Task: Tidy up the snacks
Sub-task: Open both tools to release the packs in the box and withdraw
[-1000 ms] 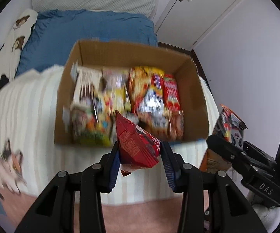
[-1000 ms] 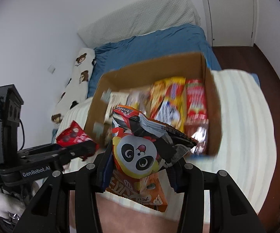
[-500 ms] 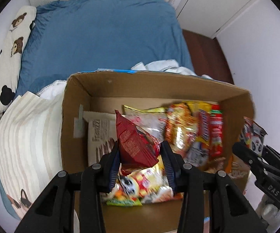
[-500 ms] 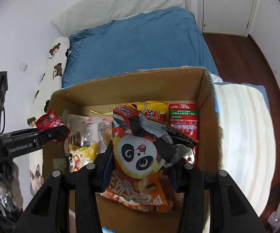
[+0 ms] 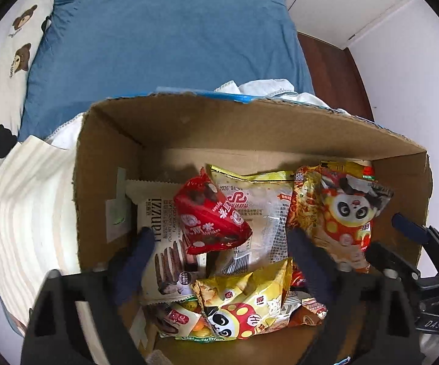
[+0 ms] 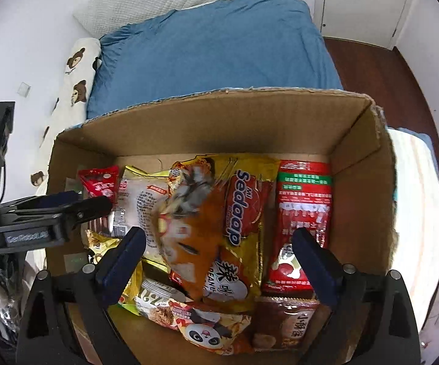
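Observation:
A cardboard box (image 5: 250, 121) on the bed holds several snack packs. My left gripper (image 5: 222, 255) points down into it with its jaws opening. The small red snack bag (image 5: 212, 213) lies loose between the fingers, on a beige biscuit pack (image 5: 158, 228), with no pad touching it. My right gripper (image 6: 218, 255) hangs over the same box (image 6: 204, 121), jaws opening too. The orange panda bag (image 6: 189, 228) is blurred between them, free of the pads, above a yellow noodle pack (image 6: 244, 200). In the left wrist view the panda bag (image 5: 341, 213) rests at the box's right side.
A blue bedspread (image 5: 158, 36) lies beyond the box, with a bear-print pillow (image 5: 9, 60) at the left. The box stands on a striped blanket (image 5: 27, 200). Dark wooden floor (image 6: 387, 70) and a white door (image 6: 359, 3) are at the far right.
Both grippers came forward and down over the box. Both sets of jaws went from shut on their bags to wide apart, and the red bag and the panda bag dropped free.

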`<state>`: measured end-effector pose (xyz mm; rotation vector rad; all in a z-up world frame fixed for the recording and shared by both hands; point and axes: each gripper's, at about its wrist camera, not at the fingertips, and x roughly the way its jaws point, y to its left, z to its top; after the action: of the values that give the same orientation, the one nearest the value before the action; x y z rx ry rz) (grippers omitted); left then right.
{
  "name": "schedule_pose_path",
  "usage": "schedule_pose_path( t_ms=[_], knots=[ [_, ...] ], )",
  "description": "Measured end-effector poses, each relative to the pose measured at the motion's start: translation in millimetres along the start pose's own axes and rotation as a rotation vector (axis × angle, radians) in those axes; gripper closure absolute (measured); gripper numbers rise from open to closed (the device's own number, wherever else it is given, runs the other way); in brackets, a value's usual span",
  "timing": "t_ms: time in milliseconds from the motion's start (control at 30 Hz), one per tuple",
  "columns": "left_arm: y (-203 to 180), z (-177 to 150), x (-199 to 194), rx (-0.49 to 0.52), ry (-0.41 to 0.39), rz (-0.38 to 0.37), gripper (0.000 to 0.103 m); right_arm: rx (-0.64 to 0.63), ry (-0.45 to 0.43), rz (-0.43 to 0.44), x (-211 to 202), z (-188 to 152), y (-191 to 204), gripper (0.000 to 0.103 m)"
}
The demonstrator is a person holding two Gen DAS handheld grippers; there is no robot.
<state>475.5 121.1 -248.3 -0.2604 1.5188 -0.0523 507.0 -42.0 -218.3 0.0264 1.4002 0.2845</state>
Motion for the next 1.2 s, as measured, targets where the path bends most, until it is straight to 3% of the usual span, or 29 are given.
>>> schedule_pose_path(
  t_ms=[267, 633, 933, 1200],
  knots=[
    [-11, -20, -24, 0.017, -0.065, -0.003, 0.009, -0.012, -0.039, -0.047, -23, -19, 5, 0.003],
    [-17, -79, -49, 0.038, -0.209, 0.151, 0.009, 0.006, -0.083, -0.129, -39, -67, 6, 0.002],
    [-19, -102, -47, 0.023, -0.207, 0.145, 0.009, 0.029, -0.084, -0.13, -41, -84, 6, 0.002],
    [-27, -125, -71, 0.02, -0.267, 0.126, 0.009, 0.039, -0.144, -0.115, -68, -98, 8, 0.001]
  ],
)
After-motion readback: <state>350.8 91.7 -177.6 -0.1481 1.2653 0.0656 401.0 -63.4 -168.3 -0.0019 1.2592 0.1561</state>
